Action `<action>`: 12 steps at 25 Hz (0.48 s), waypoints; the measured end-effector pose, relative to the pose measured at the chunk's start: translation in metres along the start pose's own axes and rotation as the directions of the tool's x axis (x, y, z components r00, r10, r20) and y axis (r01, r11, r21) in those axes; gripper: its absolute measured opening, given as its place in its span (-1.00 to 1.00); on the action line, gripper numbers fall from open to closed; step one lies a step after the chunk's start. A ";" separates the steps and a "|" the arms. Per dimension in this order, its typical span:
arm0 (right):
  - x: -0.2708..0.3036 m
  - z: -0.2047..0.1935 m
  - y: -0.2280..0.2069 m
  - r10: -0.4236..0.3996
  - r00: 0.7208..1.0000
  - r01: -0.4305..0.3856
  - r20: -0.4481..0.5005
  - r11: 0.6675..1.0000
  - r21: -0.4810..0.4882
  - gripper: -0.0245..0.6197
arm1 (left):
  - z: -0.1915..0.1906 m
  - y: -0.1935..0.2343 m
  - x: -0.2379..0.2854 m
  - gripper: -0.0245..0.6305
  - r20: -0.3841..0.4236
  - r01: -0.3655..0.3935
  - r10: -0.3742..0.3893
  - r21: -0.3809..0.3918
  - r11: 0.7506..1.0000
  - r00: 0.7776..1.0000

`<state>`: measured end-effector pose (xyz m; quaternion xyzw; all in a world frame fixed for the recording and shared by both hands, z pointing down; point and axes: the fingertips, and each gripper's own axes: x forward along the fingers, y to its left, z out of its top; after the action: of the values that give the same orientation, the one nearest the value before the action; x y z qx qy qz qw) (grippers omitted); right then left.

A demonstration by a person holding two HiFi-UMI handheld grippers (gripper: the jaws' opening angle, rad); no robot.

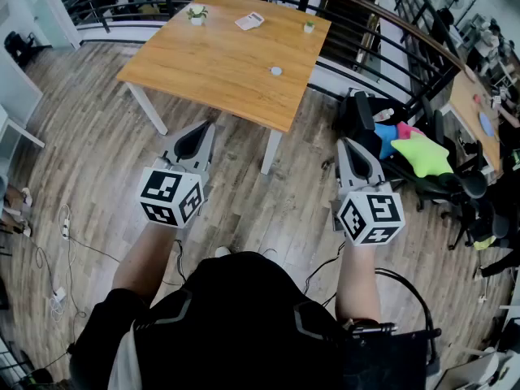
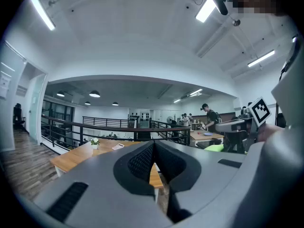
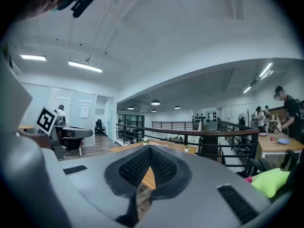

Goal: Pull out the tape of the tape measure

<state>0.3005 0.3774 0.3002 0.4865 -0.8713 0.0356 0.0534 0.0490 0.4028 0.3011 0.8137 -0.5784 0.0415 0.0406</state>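
A small round pale object, possibly the tape measure, lies near the right side of the wooden table; it is too small to tell for sure. My left gripper hovers short of the table's near edge, jaws shut with nothing between them. My right gripper is level with it, to the right of the table's corner, also shut and empty. In the left gripper view the left gripper points over the table. In the right gripper view the right gripper points at the railing.
On the table's far side stand a small potted plant, a white calculator-like item and a tiny green pot. A black railing runs behind. Chairs with green and pink cushions stand right. Cables lie on the floor at left.
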 end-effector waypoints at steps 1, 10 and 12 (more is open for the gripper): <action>0.000 0.000 0.001 0.000 1.000 0.000 0.001 1.000 -0.002 -0.93 | 0.001 0.000 0.000 -0.84 0.003 0.005 -0.005 -0.001 1.000 1.000; -0.001 0.005 0.000 -0.009 1.000 0.009 0.021 0.999 0.036 -0.92 | 0.005 -0.001 -0.002 -0.84 0.007 0.014 -0.014 0.001 1.000 1.000; -0.002 0.004 0.000 -0.016 1.000 0.015 0.019 0.999 0.037 -0.92 | 0.004 0.000 -0.003 -0.84 0.007 0.016 -0.016 -0.015 1.000 1.000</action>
<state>0.3013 0.3783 0.2963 0.4944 -0.8672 0.0467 0.0362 0.0483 0.4047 0.2967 0.8182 -0.5721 0.0341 0.0453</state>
